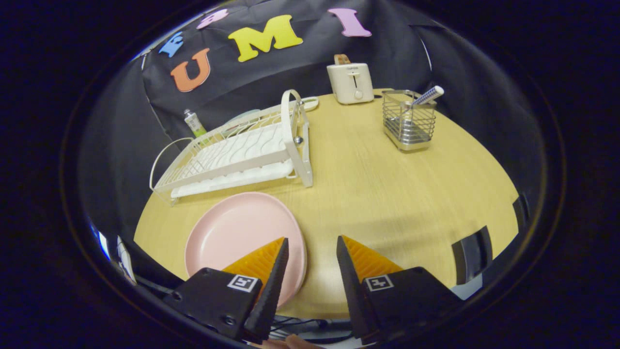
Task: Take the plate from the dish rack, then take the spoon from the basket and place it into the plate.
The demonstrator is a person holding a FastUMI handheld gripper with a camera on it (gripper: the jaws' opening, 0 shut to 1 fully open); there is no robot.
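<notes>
Gripper view is showing the gripper (312, 241) hovering with its fingers spread wide and gripping nothing, bare wooden table (387, 194) lying between the tips. The pink plate (232, 232) is lying flat on the table, partly under the left finger, just in front of the white dish rack (242, 150). Beyond the fingers, well apart to the right, the wire basket (408, 121) is standing with the spoon (426, 96) leaning in it, handle sticking up. A small bottle (194, 123) is sitting behind the rack, and what looks like a toaster (350, 82) is standing farthest back.
</notes>
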